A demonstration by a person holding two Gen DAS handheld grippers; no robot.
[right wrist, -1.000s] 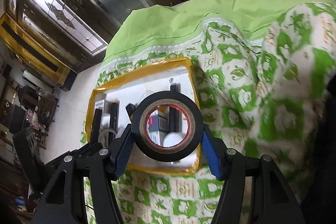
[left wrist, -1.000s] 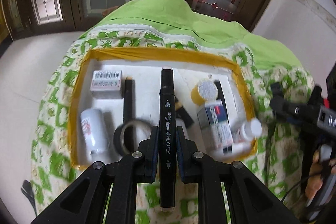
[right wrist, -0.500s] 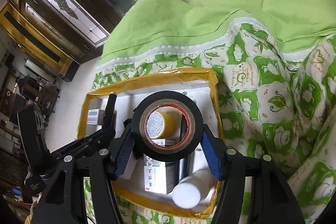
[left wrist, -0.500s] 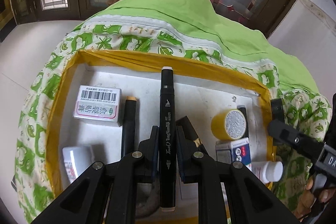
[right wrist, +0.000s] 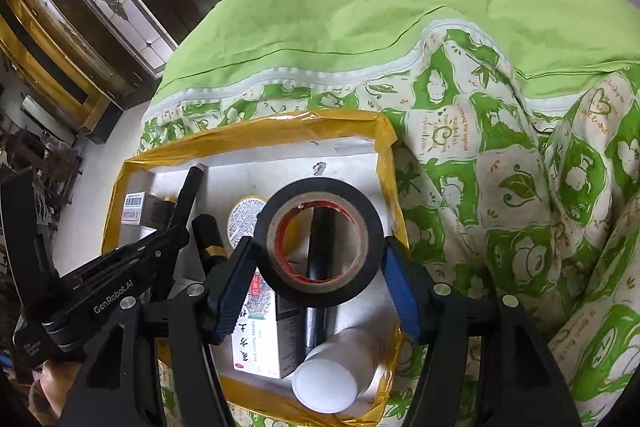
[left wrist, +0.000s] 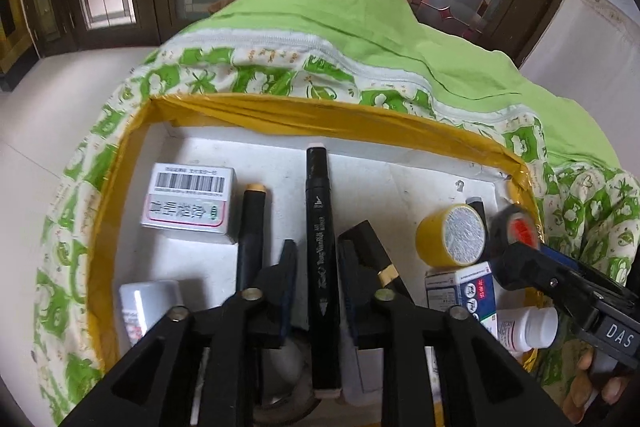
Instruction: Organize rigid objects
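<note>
A black art marker (left wrist: 320, 267) lies lengthwise between the fingers of my left gripper (left wrist: 318, 251), over the white tray with a yellow taped rim (left wrist: 320, 111). The left jaws are opening, and a gap shows on each side of the marker. My right gripper (right wrist: 317, 247) is shut on a black tape roll (right wrist: 360, 203) with a red inner core, its blue pads against the roll's sides. The roll hangs over the right part of the tray (right wrist: 256, 131). The left wrist view shows it at the tray's right edge (left wrist: 516, 227).
In the tray lie a barcoded white box (left wrist: 188, 203), a black pen with a gold end (left wrist: 252, 227), a yellow round tin (left wrist: 452, 235), a medicine box (right wrist: 260, 335), a white bottle (right wrist: 332, 375) and a black-and-gold tube (left wrist: 376, 255). Green patterned bedding (right wrist: 500, 167) surrounds it.
The left jaws have parted from the marker, which they gripped before. Both grippers have come lower and closer over the tray. The right still carries the tape roll.
</note>
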